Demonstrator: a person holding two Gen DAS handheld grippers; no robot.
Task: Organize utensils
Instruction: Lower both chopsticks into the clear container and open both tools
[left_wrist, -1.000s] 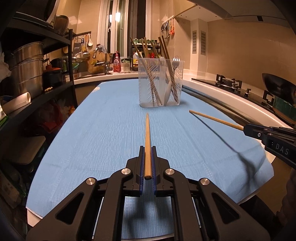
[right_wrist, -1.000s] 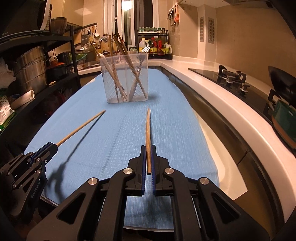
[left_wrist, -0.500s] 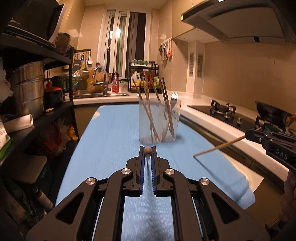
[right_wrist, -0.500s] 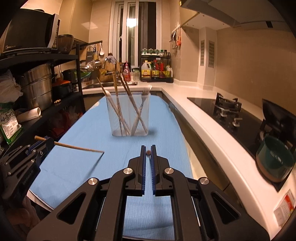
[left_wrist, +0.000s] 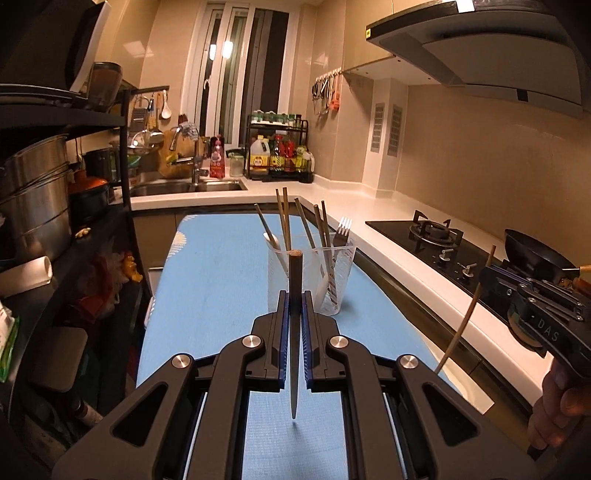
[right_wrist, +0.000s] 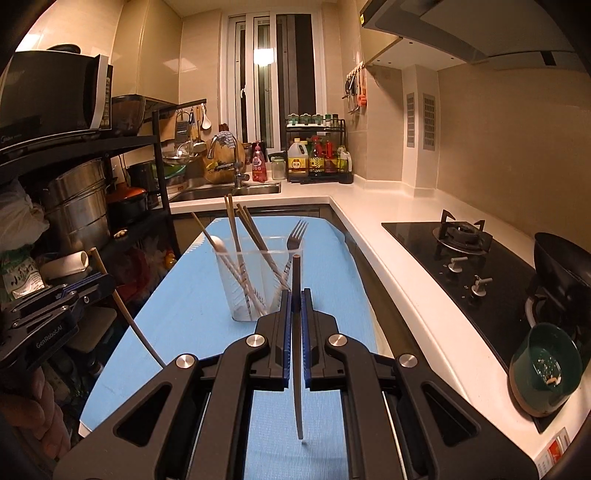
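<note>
My left gripper (left_wrist: 294, 295) is shut on a wooden chopstick (left_wrist: 293, 369) that hangs upright, thick end up and tip down, above the blue cloth (left_wrist: 221, 280). My right gripper (right_wrist: 296, 295) is shut on a second chopstick (right_wrist: 297, 387) held the same way. Just beyond both stands a clear plastic cup (left_wrist: 343, 273) (right_wrist: 229, 288) holding several chopsticks, a fork (right_wrist: 295, 236) and a spoon. Each view shows the other gripper at its side: the right gripper (left_wrist: 487, 275) with its chopstick (left_wrist: 463, 321), and the left gripper (right_wrist: 107, 282) with its chopstick (right_wrist: 123, 310).
A black shelf rack (right_wrist: 159, 192) with steel pots (right_wrist: 77, 206) lines the left side. A white counter (right_wrist: 369, 210) runs along the right with a gas hob (right_wrist: 461, 236), a black pan (right_wrist: 561, 258) and a green bowl (right_wrist: 546, 369). Sink and bottle rack (right_wrist: 317, 155) stand at the back.
Both grippers have risen well above the cloth. Their chopsticks, which pointed forward and lay low, now hang upright with tips down. The cup looks lower and nearer.
</note>
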